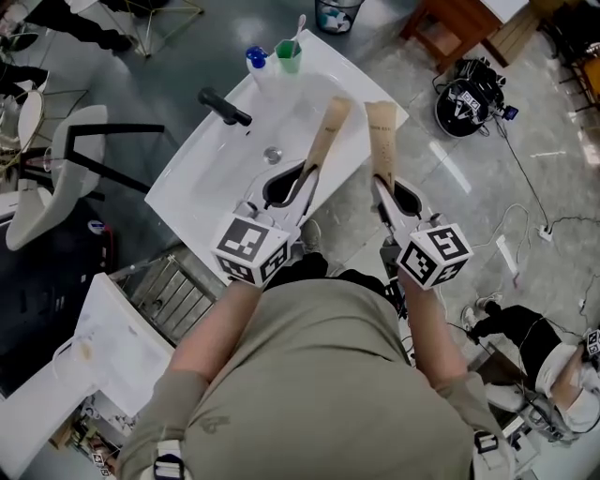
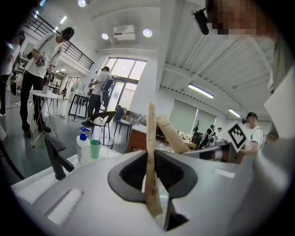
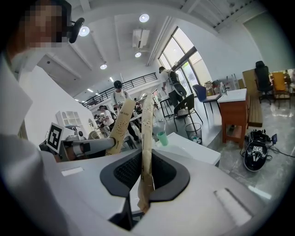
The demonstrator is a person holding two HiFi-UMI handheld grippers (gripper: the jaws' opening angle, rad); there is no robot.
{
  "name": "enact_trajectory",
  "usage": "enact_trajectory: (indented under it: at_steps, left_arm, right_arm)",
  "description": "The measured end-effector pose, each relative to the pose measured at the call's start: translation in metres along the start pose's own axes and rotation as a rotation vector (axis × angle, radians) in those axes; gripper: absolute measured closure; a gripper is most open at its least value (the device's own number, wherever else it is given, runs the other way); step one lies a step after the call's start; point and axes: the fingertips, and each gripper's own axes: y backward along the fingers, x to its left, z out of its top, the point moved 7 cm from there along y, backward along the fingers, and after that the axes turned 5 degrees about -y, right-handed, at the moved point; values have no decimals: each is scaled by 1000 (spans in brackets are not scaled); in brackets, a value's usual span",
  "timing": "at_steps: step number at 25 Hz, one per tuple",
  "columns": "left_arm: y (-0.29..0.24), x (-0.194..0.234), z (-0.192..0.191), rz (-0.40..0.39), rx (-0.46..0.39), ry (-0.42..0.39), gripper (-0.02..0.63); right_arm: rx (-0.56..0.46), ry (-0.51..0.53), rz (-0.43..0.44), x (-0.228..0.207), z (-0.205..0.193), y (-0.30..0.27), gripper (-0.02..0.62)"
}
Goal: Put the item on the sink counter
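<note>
Each gripper holds a long tan paper-wrapped stick upright over the white sink counter (image 1: 202, 202). My left gripper (image 1: 308, 174) is shut on the lower end of the left stick (image 1: 330, 127), above the basin's right side. My right gripper (image 1: 382, 180) is shut on the right stick (image 1: 380, 141), near the counter's right edge. In the left gripper view the stick (image 2: 150, 152) stands pinched between the dark pads of the left gripper (image 2: 151, 166), with the other stick (image 2: 173, 136) beyond. The right gripper view shows its stick (image 3: 146, 138) clamped in the right gripper (image 3: 146, 169).
On the counter stand a black faucet (image 1: 225, 107), a blue-capped pump bottle (image 1: 257, 62) and a green cup (image 1: 289, 56) with a toothbrush. A bin (image 1: 336, 13), a wooden table (image 1: 461, 22), a black helmet (image 1: 469, 97), a white chair (image 1: 56, 159) and a wire rack (image 1: 169, 286) surround it.
</note>
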Motion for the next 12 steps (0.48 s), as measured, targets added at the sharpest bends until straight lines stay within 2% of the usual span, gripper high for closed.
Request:
enact_trajectory:
  at_steps: [12]
  left_arm:
    - [-12,25,2,-1,-4,36,557]
  right_arm:
    - [2,8,-11,-4,10,-22,548]
